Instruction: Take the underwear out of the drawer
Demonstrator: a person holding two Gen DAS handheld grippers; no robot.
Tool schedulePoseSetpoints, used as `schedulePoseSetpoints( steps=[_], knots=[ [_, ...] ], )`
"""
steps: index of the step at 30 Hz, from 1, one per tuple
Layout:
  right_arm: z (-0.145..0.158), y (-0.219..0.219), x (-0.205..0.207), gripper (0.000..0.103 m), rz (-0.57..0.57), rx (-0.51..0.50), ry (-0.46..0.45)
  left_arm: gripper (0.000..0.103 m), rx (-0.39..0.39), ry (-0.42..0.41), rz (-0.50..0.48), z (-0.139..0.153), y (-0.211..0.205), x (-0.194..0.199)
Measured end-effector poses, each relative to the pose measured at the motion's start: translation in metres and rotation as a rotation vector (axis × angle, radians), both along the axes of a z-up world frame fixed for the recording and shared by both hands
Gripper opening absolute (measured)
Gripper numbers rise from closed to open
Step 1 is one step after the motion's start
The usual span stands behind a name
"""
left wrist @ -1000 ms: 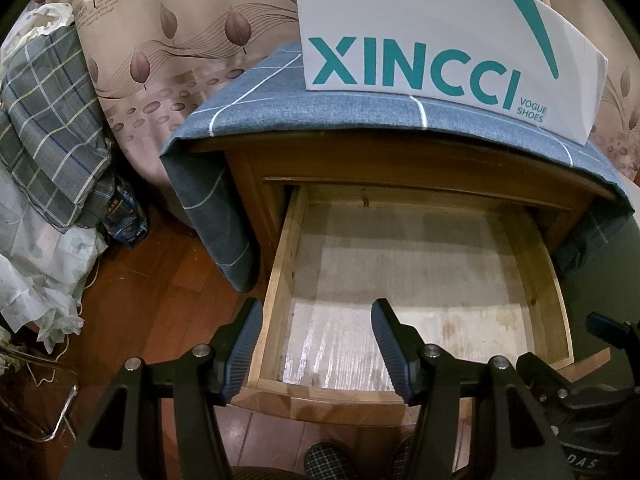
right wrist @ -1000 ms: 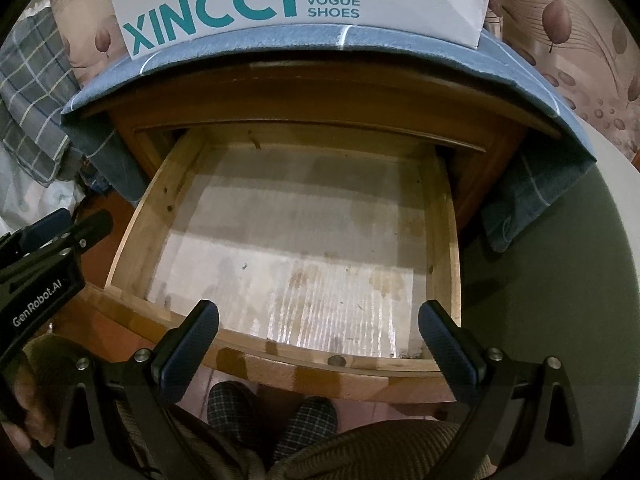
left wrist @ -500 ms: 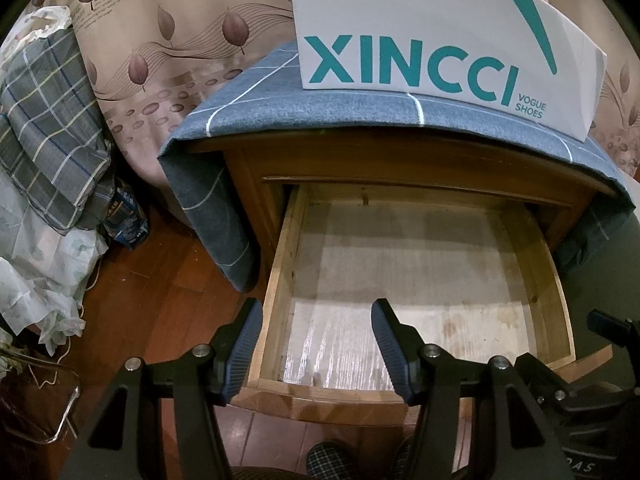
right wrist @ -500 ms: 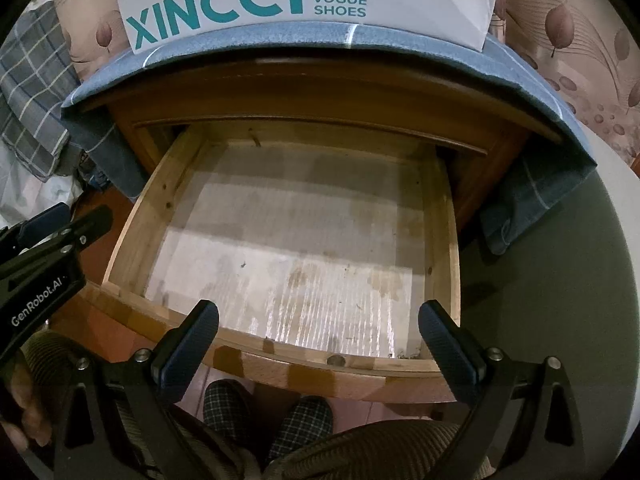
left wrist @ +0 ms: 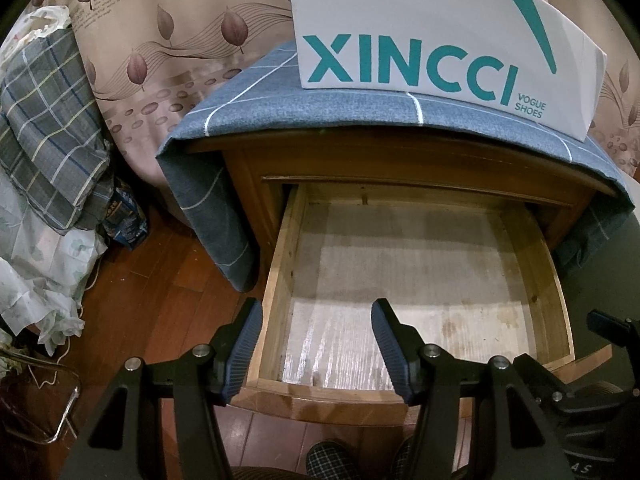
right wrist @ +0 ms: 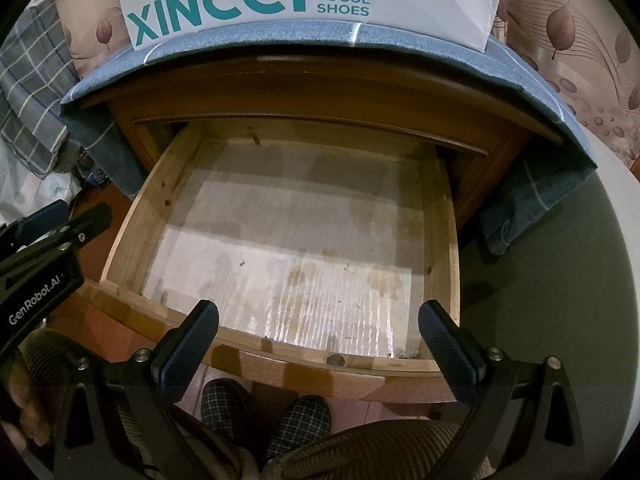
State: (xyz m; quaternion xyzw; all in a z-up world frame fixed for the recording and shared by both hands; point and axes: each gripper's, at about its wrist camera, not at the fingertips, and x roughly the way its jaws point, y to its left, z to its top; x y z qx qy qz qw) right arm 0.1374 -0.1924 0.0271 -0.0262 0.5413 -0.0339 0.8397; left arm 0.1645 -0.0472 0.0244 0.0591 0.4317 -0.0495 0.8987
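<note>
The drawer (right wrist: 280, 240) stands pulled out of the wooden nightstand (left wrist: 420, 160), and its pale, stained lining lies bare from front rail to back wall — no underwear shows in it, nor anywhere else in either view, so where that garment is I cannot tell. The drawer's front rail (right wrist: 320, 376) is curved, and a small round fitting sits on its top edge near the middle.

The left tongs (left wrist: 316, 344) hover over the drawer's front left corner, jaws apart with nothing between them; one pad hangs outside the drawer's left wall, the other over the lining. The right tongs (right wrist: 320, 344) hover over the front rail, jaws set wide and likewise holding nothing. In the right wrist view the left device comes in from the left edge, with a bit of a hand (right wrist: 28, 412) behind it.

A blue cloth with thin white lines (left wrist: 360, 120) covers the nightstand top and droops down both sides. On it stands a white shoe box (left wrist: 440, 32) printed XINCCI VOGUE SHOES in teal. Behind hangs a beige curtain with leaf print (left wrist: 180, 40). To the left, a plaid bundle (left wrist: 48, 128) and crumpled pale fabric lie on the dark wooden floor (left wrist: 160, 300). Below the drawer front — two checked slippers (right wrist: 264, 416), toes pointing toward the nightstand.
</note>
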Motion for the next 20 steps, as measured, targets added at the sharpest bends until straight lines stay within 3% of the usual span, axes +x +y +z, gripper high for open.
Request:
schedulePoseSetpoints(
  steps=[20],
  knots=[
    [-0.0004, 0.0001, 0.0005, 0.099, 0.0, 0.0, 0.001, 0.058, 0.01, -0.022, -0.016, 0.001, -0.0029, -0.0026]
  ],
)
